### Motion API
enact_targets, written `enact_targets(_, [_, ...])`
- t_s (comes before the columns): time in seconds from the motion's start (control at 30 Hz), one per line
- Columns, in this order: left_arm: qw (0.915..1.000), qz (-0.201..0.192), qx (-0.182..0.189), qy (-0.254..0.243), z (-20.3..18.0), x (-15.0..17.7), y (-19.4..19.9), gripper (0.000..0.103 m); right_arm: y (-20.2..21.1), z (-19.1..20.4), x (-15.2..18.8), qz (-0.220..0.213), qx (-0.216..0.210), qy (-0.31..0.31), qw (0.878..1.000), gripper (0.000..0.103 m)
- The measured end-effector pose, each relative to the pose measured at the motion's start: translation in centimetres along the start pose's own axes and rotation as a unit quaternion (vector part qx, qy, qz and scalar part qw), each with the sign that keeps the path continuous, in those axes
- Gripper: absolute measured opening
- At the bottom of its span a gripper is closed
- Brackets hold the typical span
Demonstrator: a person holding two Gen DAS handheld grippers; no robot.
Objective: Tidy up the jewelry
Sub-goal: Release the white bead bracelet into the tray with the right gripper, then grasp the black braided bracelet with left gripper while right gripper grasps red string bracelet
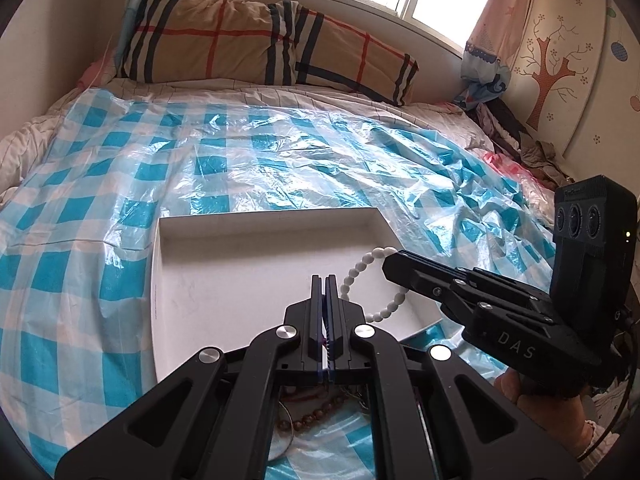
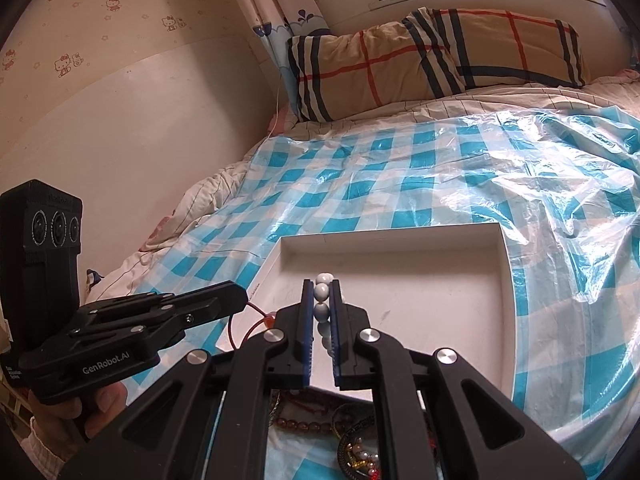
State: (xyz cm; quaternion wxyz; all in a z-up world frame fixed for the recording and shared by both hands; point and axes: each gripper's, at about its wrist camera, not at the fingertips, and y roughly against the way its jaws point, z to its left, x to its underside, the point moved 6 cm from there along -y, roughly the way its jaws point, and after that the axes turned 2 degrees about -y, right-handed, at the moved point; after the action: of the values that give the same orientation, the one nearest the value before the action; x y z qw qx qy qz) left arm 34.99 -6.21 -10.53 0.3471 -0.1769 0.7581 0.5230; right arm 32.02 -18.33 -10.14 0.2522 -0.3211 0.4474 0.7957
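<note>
A white shallow tray lies on the checked plastic sheet over the bed. My right gripper is shut on a white bead bracelet, and the beads show between its blue pads. In the left wrist view the bracelet hangs as a loop from the right gripper over the tray's right side. My left gripper is shut on a thin red cord, which dangles from its tip beside the tray's left edge.
A pile of jewelry lies near the tray's front edge: a brown bead string and an ornate bangle. A plaid pillow leans at the bed's head. Clothes are heaped at the right.
</note>
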Motion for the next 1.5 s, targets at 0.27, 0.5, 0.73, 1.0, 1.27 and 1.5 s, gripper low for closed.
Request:
enact_targets(0.27, [0.9962, 0.052, -0.068, 0.010, 3.2, 2.4, -3.6, 0.010, 0.7, -1.7, 0.2, -0.011, 0.033, -0.008, 0.999, 0.044])
enact_targets(0.5, [0.9939, 0.046, -0.098, -0.017, 2.0, 4.6, -0.3, 0.048, 4.1, -1.2, 2.1, -0.006, 0.049, -0.003, 0.999, 0.049])
enact_targets(0.73, [0.9930, 0.048, -0.104, -0.029, 0.6, 6.6, 2.4, 0.054, 7.4, -1.5, 4.9, 0.007, 0.066, -0.009, 0.998, 0.050])
enact_targets(1.0, [0.9920, 0.045, -0.111, -0.042, -1.2, 7.7, 4.7, 0.056, 9.6, -1.9, 6.9, 0.014, 0.072, -0.028, 0.997, 0.050])
enact_targets(1.27, [0.9920, 0.043, -0.108, -0.048, -2.0, 7.9, 5.6, 0.059, 10.6, -2.0, 8.2, 0.020, 0.072, -0.034, 0.997, 0.050])
enact_targets(1.5, [0.9940, 0.067, -0.073, -0.046, -2.5, 9.4, 3.3, 0.059, 10.0, -3.8, 10.0, 0.039, 0.084, -0.046, 0.995, 0.050])
